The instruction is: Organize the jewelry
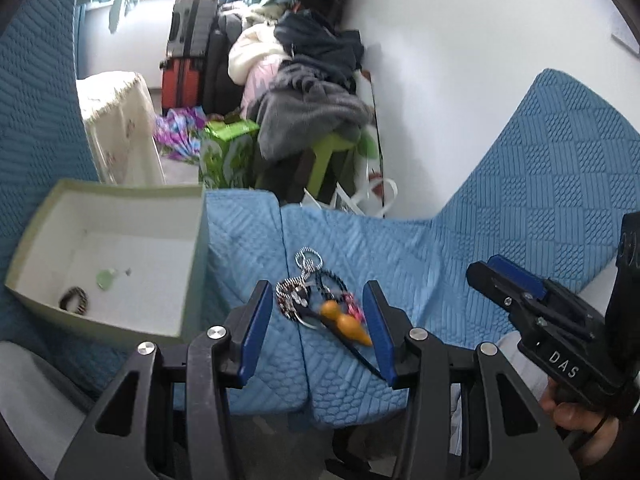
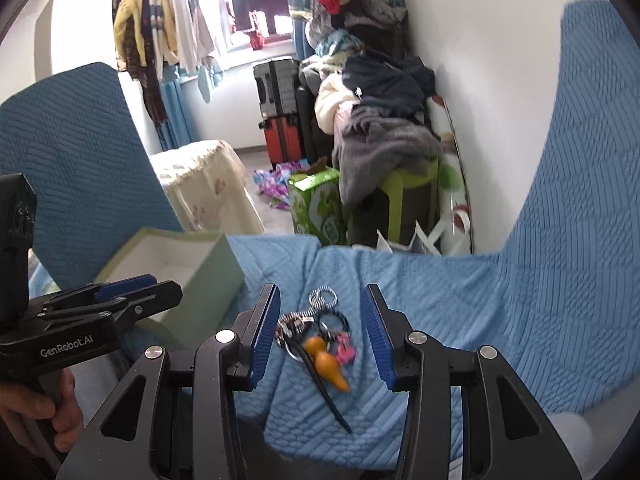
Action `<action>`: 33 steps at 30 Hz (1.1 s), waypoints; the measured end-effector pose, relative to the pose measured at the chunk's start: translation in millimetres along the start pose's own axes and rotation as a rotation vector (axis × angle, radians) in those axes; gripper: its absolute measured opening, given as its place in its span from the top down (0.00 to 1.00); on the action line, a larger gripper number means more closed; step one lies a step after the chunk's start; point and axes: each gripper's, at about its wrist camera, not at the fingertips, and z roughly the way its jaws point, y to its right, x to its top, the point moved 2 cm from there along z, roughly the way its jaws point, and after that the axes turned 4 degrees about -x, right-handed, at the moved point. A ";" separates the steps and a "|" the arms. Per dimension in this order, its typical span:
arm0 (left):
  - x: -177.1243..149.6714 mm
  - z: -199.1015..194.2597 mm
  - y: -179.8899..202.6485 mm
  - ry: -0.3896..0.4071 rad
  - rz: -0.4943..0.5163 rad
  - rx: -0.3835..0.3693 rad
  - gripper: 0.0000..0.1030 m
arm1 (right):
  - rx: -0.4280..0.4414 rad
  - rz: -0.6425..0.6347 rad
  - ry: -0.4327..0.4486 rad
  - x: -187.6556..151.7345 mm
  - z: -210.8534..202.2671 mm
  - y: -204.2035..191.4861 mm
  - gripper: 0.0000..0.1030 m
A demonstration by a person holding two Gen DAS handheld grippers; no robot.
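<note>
You are nearing the jewelry pile (image 1: 320, 300) right of the box (image 1: 192, 264), both grippers' jaws parted and empty; next, pinch one piece.

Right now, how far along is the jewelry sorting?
Barely started. Done: the box already holds a dark bracelet and a small green piece. In hand: nothing; the left gripper and right gripper are both open above the pile. Left: the whole tangle on the blue cover, orange gourd pendant included.
</note>
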 end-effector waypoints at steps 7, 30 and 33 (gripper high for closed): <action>-16.8 29.9 0.9 -0.081 -0.024 -0.009 0.54 | 0.026 0.021 -0.060 -26.2 25.0 12.6 0.60; -51.7 146.9 -31.6 -0.287 -0.231 -0.127 0.69 | 0.210 0.005 -0.502 -71.0 144.8 33.9 0.64; -52.6 156.9 -31.9 -0.298 -0.253 -0.136 0.69 | 0.206 0.004 -0.520 -73.6 151.4 32.6 0.69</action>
